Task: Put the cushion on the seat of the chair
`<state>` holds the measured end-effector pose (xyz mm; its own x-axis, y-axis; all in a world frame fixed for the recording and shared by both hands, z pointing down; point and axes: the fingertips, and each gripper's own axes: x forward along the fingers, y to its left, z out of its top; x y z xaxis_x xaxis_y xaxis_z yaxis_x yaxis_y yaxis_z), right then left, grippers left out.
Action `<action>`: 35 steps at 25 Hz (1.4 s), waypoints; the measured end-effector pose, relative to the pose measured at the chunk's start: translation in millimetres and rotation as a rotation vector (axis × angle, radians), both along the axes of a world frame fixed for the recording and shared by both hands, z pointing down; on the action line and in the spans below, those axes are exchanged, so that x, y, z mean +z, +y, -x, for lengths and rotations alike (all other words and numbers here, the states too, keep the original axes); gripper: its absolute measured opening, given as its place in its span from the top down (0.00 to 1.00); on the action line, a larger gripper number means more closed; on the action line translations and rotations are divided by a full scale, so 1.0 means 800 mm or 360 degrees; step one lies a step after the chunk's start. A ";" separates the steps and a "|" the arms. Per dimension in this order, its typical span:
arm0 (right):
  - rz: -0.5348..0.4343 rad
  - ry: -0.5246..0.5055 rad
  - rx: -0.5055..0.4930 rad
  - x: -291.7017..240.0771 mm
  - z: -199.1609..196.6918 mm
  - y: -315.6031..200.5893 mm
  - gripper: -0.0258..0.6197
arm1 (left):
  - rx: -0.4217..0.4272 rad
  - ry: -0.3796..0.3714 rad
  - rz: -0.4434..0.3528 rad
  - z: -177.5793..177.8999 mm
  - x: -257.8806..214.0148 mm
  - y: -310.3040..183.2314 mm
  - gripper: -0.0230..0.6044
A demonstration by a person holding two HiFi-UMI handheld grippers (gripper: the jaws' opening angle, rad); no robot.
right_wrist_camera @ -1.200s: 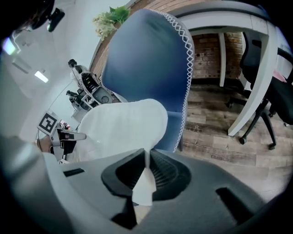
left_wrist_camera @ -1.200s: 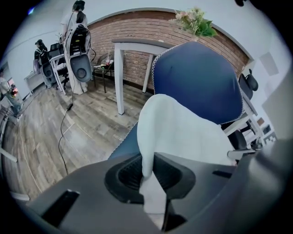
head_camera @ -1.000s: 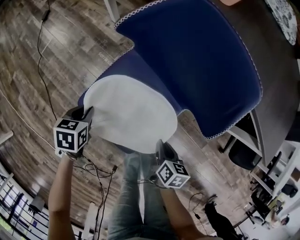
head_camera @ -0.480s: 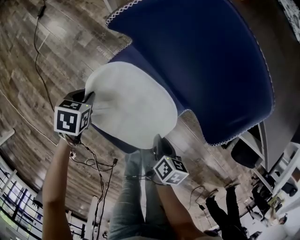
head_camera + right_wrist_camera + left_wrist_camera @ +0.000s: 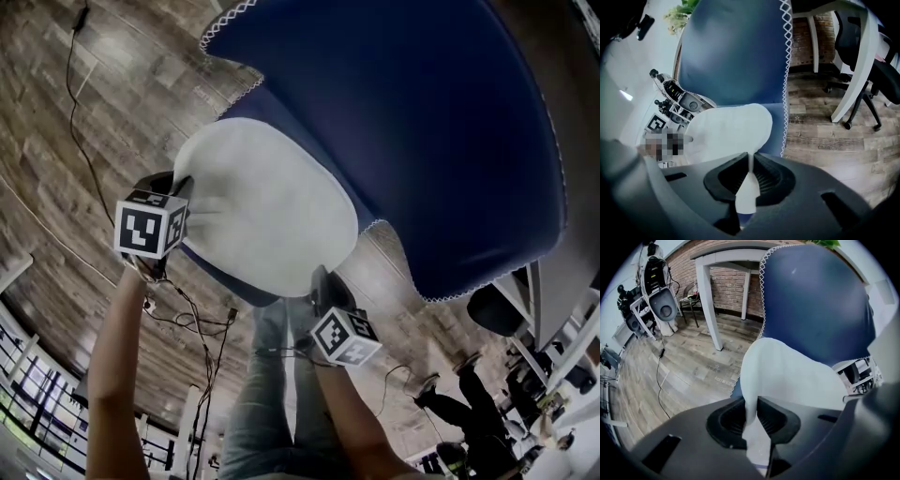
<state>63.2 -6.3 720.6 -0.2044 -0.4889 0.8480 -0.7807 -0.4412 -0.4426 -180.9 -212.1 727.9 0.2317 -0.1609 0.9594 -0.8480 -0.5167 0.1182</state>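
White cushion (image 5: 267,220) hangs just above the seat (image 5: 225,278) of the blue chair (image 5: 422,122), opposite edges pinched in my left hand-held gripper (image 5: 178,190) and right hand-held gripper (image 5: 322,281); I should lower both sides evenly, centre it, then release; since a second ago it has sunk closer to the seat.
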 end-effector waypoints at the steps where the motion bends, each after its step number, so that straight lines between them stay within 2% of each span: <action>1: 0.0003 -0.0004 -0.0002 0.003 -0.001 0.001 0.90 | -0.0007 -0.0002 0.0000 0.000 0.004 -0.001 0.87; 10: 0.0052 0.0010 -0.0003 0.019 -0.008 -0.001 0.89 | -0.0019 -0.0015 0.0017 0.001 0.027 -0.010 0.86; 13: 0.0095 0.0061 -0.0011 0.017 -0.013 -0.006 0.89 | -0.0001 -0.0007 0.0049 0.001 0.032 -0.010 0.86; 19: 0.0114 0.0032 -0.0004 0.033 -0.012 0.003 0.87 | 0.0026 0.0013 0.0115 0.001 0.044 -0.007 0.82; 30: 0.0127 0.0077 0.0021 0.026 -0.017 -0.001 0.83 | 0.0008 0.0022 0.0048 0.006 0.041 -0.014 0.78; 35: 0.0119 0.0079 0.0036 0.029 -0.019 0.003 0.81 | -0.0026 0.0040 0.0030 0.015 0.041 -0.017 0.66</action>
